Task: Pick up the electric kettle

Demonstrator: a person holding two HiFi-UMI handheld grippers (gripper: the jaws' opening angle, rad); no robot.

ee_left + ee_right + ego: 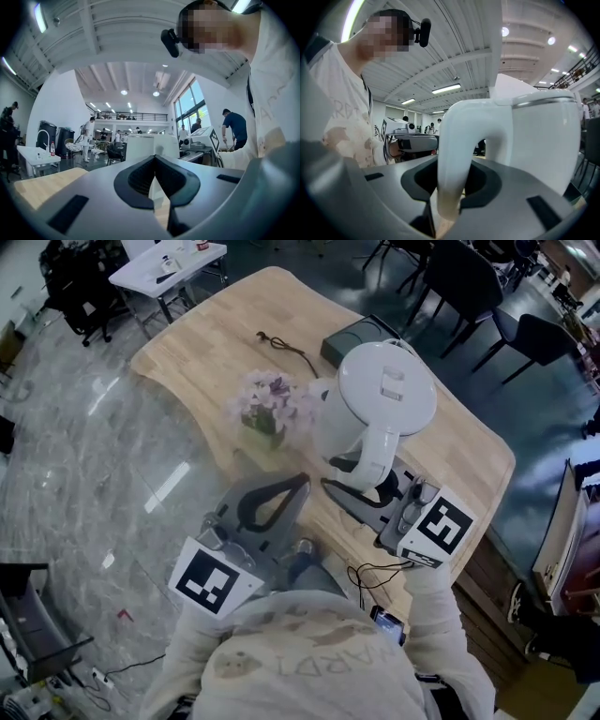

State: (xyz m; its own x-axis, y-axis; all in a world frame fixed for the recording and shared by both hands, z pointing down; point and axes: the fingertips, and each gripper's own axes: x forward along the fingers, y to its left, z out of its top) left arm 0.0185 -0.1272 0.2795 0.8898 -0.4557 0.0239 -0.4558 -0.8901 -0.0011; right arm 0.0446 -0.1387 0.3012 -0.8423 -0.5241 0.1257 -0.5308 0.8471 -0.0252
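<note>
A white electric kettle (380,395) stands on the wooden table (211,329), its handle (378,454) turned toward me. My right gripper (352,476) is shut on that handle. In the right gripper view the handle (461,154) runs down between the dark pads of the right gripper (450,190), with the kettle body (539,136) to the right. My left gripper (302,484) hovers just left of the kettle, shut with nothing in it. In the left gripper view the tips of the left gripper (154,159) meet, and the kettle (150,143) shows beyond them.
A glass vase of pale purple flowers (270,407) stands close to the kettle's left. Behind the kettle lie a black box (352,337) and a dark cord (286,346). A phone (388,622) rests at the near edge. Chairs (525,338) stand beyond the table's right side.
</note>
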